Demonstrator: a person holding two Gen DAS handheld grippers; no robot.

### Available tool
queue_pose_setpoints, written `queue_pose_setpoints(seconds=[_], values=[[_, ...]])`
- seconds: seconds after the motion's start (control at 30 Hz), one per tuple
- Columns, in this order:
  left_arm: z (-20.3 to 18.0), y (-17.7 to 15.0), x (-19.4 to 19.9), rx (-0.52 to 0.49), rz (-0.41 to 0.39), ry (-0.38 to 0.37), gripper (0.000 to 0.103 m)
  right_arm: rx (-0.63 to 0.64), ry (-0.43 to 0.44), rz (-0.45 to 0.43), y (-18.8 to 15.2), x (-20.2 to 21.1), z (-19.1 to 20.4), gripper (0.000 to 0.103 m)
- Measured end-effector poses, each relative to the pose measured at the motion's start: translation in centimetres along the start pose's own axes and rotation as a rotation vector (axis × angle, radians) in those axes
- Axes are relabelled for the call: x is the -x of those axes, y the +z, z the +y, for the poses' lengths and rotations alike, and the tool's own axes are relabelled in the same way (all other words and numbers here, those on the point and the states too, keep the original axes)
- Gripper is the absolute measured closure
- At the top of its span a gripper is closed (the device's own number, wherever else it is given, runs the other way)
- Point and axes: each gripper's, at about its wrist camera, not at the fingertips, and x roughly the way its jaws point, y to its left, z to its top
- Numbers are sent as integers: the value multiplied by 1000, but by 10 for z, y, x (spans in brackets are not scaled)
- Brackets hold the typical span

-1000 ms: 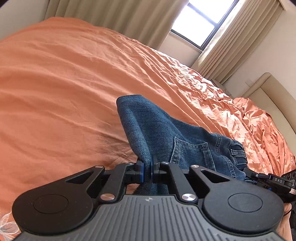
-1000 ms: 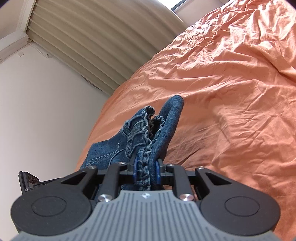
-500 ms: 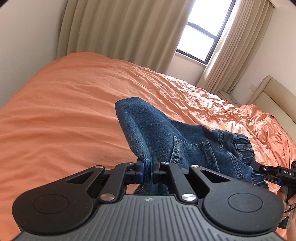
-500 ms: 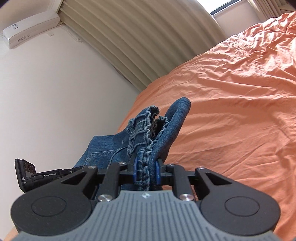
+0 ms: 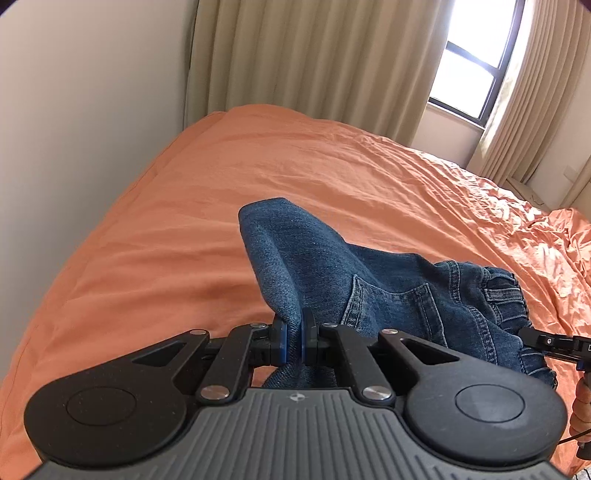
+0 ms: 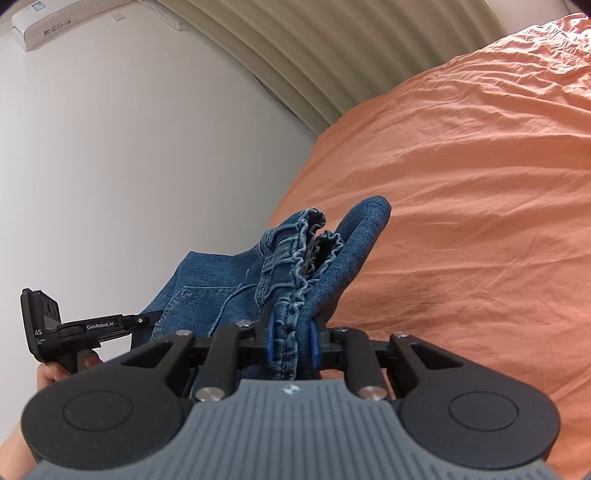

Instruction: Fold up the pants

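Observation:
The blue denim pants (image 5: 332, 269) hang bunched between my two grippers above the orange bed (image 5: 184, 236). My left gripper (image 5: 293, 341) is shut on a plain fold of the denim. My right gripper (image 6: 291, 347) is shut on the gathered elastic waistband of the pants (image 6: 295, 266). A back pocket shows in the left wrist view (image 5: 391, 306). The right gripper's body shows at the right edge of the left wrist view (image 5: 554, 343); the left gripper's body shows at the left of the right wrist view (image 6: 85, 328). The legs are hidden below the grippers.
The orange sheet (image 6: 461, 184) is wrinkled and spreads wide ahead. A white wall (image 5: 74, 110) borders the bed's left side. Beige curtains (image 5: 314, 59) and a window (image 5: 476, 59) stand behind the bed. An air conditioner (image 6: 62, 22) sits high on the wall.
Both grippers have lifted and tilted upward with the pants still held; more wall, curtain and window show now. The pants have risen off the sheet.

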Motion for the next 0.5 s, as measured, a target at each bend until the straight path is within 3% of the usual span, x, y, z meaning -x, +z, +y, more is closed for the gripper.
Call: queue_pose_setpoints(seconds=[0.27, 0.5], values=[[41, -20, -80, 53, 72, -26, 97, -25, -73, 100, -20, -72, -46, 89], [76, -41, -120, 115, 107, -53, 96, -65, -112, 153, -41, -93, -89, 90]])
